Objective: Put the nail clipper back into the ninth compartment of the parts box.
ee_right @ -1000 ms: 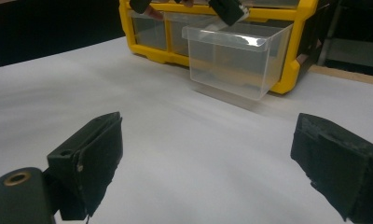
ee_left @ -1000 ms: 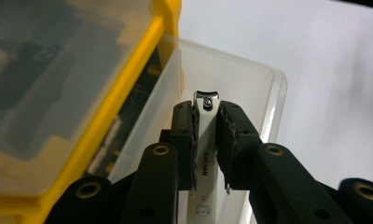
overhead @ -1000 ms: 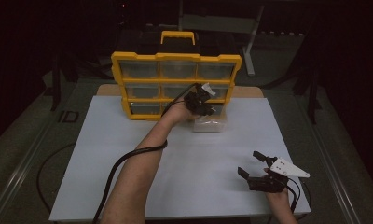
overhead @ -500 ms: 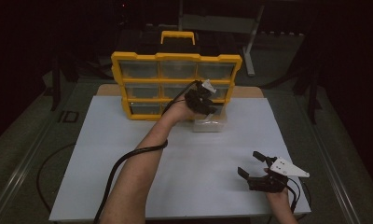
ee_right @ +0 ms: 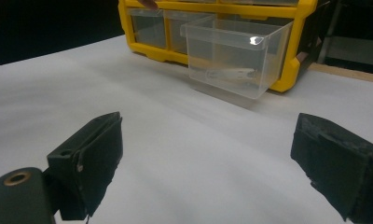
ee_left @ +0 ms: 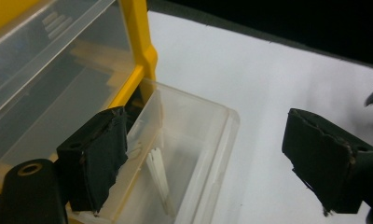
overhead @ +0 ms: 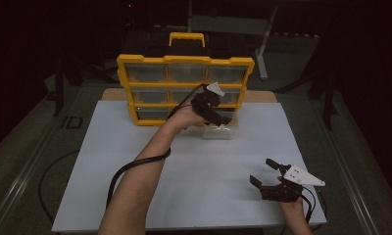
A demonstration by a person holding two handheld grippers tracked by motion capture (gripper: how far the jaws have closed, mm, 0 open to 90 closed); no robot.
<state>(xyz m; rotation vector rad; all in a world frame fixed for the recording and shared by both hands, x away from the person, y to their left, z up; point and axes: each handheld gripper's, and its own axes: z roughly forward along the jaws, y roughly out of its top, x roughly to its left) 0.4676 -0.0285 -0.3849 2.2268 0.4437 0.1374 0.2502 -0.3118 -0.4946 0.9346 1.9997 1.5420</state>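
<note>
The white worktop (overhead: 135, 161) is carrying everything here; at its far edge one yellow organizer (overhead: 184, 88) is standing upright with its handle on top, and I'm counting nine clear drawer fronts in it, three rows of three.

The action is at the lower right slot; one clear drawer (overhead: 222, 130) is sticking out of it toward the person, its long axis running from the cabinet out over the worktop. The left claw (overhead: 222, 117) is hovering right over that drawer; in the left gripper view the drawer (ee_left: 184, 158) is lying directly below and between the jaws, slightly toward the left one, with the organizer's yellow frame (ee_left: 138, 51) just beyond that jaw. The jaws are standing wide apart and gripping nothing.

Inside the drawer I'm seeing one small pale part (ee_left: 159, 179), a thin flat bit lying on the bottom, long axis roughly along the drawer; in the right gripper view the same part (ee_right: 229, 73) is showing through the front wall. Can't tell what it is exactly.

The right claw (overhead: 267, 177) is sitting low near the person's edge, well apart from the drawer, also gaping wide and empty; from there the drawer (ee_right: 236, 56) is lying straight ahead and far off.

So my read: the left one is way nearer, and it's going to have to drop straight down into the drawer.
</note>
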